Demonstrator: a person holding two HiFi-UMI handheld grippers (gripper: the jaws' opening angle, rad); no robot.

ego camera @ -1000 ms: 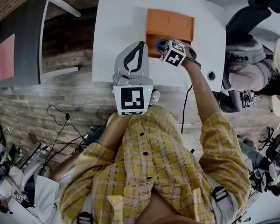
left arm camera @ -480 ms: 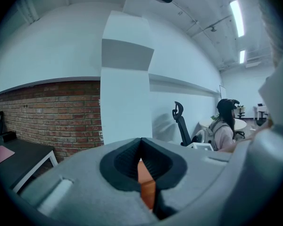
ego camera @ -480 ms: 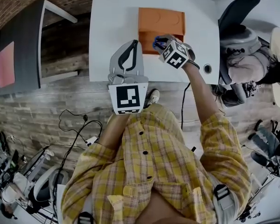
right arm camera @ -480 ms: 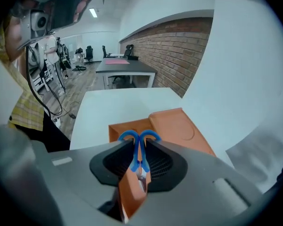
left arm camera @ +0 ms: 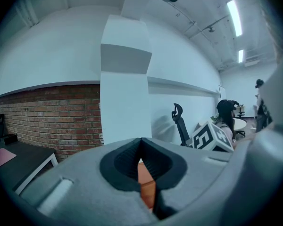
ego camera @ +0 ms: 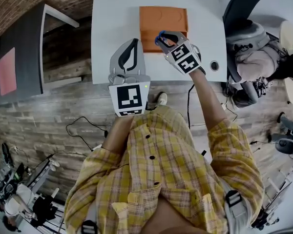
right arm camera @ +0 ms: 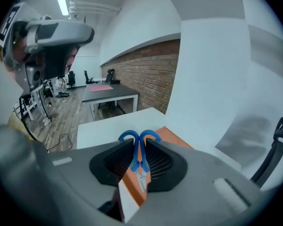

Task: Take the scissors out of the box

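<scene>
An open orange box (ego camera: 163, 19) sits at the far side of the white table (ego camera: 107, 28). My right gripper (ego camera: 165, 37) hangs over the box's near edge, shut on the blue-handled scissors (ego camera: 159, 38). In the right gripper view the scissors (right arm camera: 139, 150) stand between the jaws of the right gripper (right arm camera: 140, 163), handle loops sticking out past the tips and the box (right arm camera: 173, 136) lying below. My left gripper (ego camera: 133, 43) hovers left of the box, shut on nothing. In the left gripper view the tips of the left gripper (left arm camera: 141, 145) meet, with the box (left arm camera: 146, 183) seen through the gap below them.
A dark table (ego camera: 24, 43) with a pink sheet (ego camera: 7, 65) stands to the left. An office chair (ego camera: 244, 4) and a seated person (ego camera: 256, 57) are at the right. A round cable hole (ego camera: 214, 65) lies near the table's front right edge. Cables trail over the wooden floor (ego camera: 78, 126).
My right gripper has risen out of the box with the scissors and rolled, so its marker cube now faces up. The left gripper has shifted slightly.
</scene>
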